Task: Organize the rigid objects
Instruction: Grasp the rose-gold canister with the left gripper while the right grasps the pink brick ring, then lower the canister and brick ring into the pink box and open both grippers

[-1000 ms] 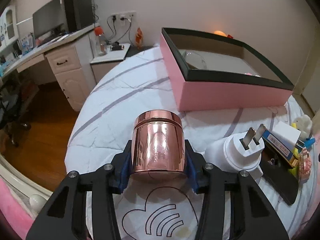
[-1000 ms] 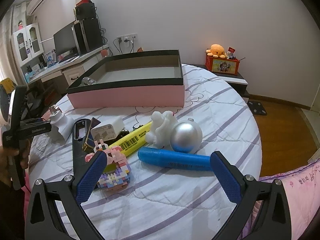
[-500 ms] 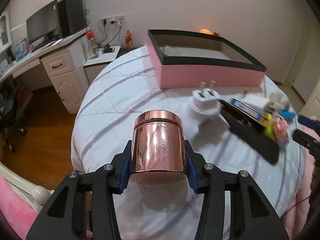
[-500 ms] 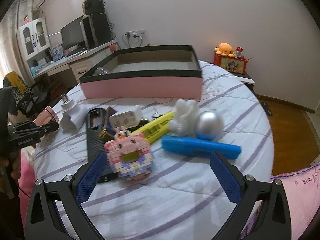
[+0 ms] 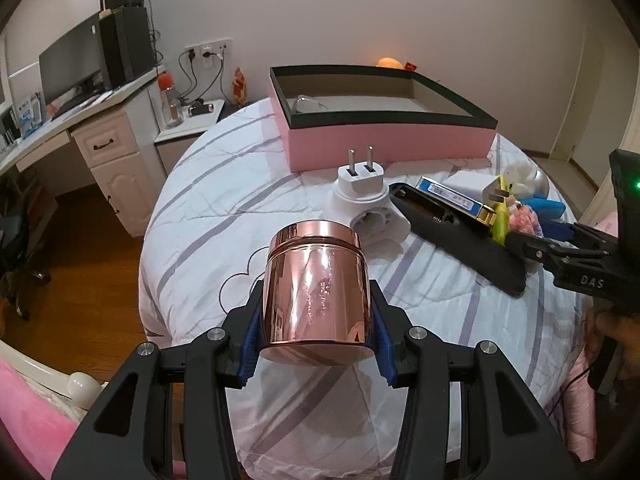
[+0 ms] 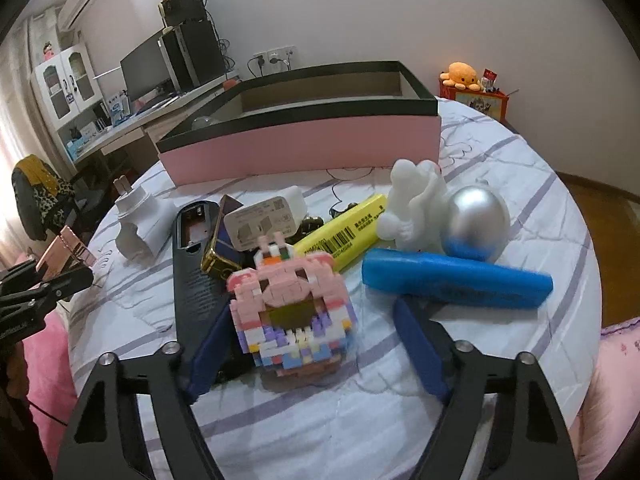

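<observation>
The left gripper (image 5: 316, 320) squeezes a shiny rose-gold jar (image 5: 316, 292) tight between its blue pads, up above the near edge of the round bed (image 5: 208, 200). The right gripper (image 6: 316, 344) is wide open, with a pink block toy (image 6: 292, 312) sitting between its fingers, not squeezed. The pink box (image 5: 384, 136) sits at the far side. A white plug (image 5: 360, 184) stands near it.

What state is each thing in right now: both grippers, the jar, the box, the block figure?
Left gripper: shut on the rose-gold jar.
Rose-gold jar: lid on, upright, held above the bed.
Right gripper: open, fingers either side of the block figure.
Block figure: on the bed, not gripped.
Pink box: open, no lid.
</observation>
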A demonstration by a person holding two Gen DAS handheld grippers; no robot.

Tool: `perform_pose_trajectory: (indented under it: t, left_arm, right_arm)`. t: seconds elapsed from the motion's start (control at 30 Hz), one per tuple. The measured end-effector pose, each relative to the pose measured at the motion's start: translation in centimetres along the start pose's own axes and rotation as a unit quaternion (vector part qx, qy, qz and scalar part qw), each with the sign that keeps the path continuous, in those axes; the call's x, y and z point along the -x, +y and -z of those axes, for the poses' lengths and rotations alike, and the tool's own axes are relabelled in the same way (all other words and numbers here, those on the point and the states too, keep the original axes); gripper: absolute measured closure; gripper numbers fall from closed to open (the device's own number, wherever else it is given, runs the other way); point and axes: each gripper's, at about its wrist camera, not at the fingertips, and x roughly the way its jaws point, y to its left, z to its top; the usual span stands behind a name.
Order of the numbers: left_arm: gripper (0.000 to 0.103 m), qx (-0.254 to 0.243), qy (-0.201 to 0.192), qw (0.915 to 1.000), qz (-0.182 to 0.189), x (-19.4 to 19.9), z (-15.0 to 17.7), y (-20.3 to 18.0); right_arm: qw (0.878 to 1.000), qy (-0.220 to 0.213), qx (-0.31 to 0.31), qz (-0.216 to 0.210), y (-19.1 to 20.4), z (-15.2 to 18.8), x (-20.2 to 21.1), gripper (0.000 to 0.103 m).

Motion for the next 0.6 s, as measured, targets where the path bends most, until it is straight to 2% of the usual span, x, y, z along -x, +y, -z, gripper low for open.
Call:
perform_pose_trajectory:
  t: [0.07,0.1,0.13,0.4,0.6]
  left_arm:
    - [0.056,-0.001,0.000,1.0000,-0.001,0.0,0.0,-0.1]
    - [0.056,-0.001,0.001,1.0000,0.000,0.0,0.0,-0.2]
    - [0.056,-0.002,0.000,1.0000,0.000,0.0,0.0,-0.3]
    - [0.056,-0.010,-0.013,0.9998,0.010,1.1,-0.5,-1.1]
    - [0.056,-0.027,-0.036,0.9989,0.009,2.8,-1.6,-2.3]
  right_arm:
    - [1.000,0.001,0.001,-0.014,0.0,-0.1,-0.1,0.034]
    - [1.000,0.001,0.003,-0.019,0.0,-0.1,-0.1,0.044]
    - [1.000,0.003,0.008,-0.025,0.1,-0.1,-0.1,0.048]
    - [0.999,-0.003,0.023,-0.023,0.5,0.2,1.5,0.047]
    - [0.999,-0.031,0.032,-0.024,0.6,-0.8,4.1,0.047]
